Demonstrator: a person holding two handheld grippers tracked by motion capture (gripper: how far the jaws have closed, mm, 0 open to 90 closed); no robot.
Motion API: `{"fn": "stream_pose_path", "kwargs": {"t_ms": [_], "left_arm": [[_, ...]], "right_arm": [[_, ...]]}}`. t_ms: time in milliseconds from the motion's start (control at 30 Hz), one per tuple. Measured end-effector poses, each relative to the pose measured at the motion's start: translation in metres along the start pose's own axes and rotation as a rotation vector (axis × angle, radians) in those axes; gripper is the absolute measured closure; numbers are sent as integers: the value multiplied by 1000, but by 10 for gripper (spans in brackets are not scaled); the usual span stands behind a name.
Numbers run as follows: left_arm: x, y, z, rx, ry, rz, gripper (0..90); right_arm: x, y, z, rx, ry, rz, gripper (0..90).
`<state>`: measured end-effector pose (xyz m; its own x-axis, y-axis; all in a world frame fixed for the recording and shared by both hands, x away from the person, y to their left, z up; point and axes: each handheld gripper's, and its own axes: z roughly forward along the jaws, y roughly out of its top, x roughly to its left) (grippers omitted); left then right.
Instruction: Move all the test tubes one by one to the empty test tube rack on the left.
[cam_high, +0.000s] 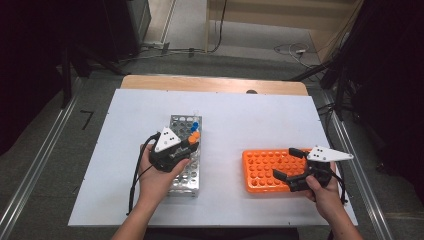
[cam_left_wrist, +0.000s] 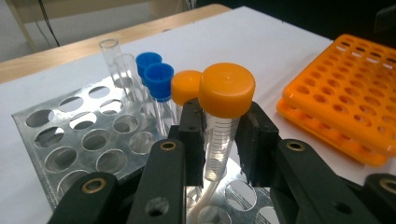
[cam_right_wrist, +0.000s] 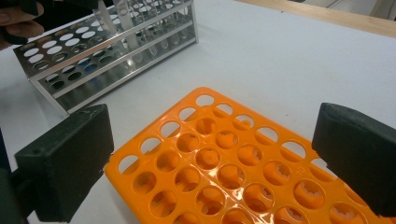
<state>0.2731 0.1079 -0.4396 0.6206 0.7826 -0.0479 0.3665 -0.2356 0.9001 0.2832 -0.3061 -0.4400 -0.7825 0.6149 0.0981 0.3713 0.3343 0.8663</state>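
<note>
A metal tube rack (cam_high: 190, 180) stands left of centre on the white table. My left gripper (cam_high: 192, 142) is over its far end, shut on an orange-capped clear tube (cam_left_wrist: 226, 88); both pads (cam_left_wrist: 192, 135) press its sides just under the cap. The tube is upright, its lower end close to the rack's top plate (cam_left_wrist: 70, 135). Behind it stand another orange-capped tube (cam_left_wrist: 184, 86), two blue-capped tubes (cam_left_wrist: 159, 77) and uncapped clear tubes (cam_left_wrist: 112, 56). My right gripper (cam_high: 285, 162) stands open over the near right part of the orange rack (cam_high: 265, 167), nothing between its jaws (cam_right_wrist: 212, 135).
The orange rack (cam_right_wrist: 224, 158) has no tubes in the holes I see. The metal rack (cam_right_wrist: 93, 60) lies to its left with bare white table (cam_high: 225, 125) between them. A wooden strip (cam_high: 215, 84) runs along the far edge. Cables lie on the floor beyond.
</note>
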Motion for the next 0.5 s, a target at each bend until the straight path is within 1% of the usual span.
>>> {"fn": "stream_pose_path", "kwargs": {"t_ms": [67,267,300,367,500], "left_arm": [[-1,0,1,7,-3,0,715],[2,0,1,18,-30,-34,656],[2,0,1,19,-40,-41,634],[2,0,-1,12,-30,-47,572],[3,1,-4,-25,-46,-56,403]], "right_arm": [[0,0,0,1,0,1,0],[-1,0,0,0,0,-3,0],[-1,0,0,-1,-1,-2,0],[-1,-1,0,-5,-2,-3,0],[-2,-1,-2,-8,-4,0,0]]}}
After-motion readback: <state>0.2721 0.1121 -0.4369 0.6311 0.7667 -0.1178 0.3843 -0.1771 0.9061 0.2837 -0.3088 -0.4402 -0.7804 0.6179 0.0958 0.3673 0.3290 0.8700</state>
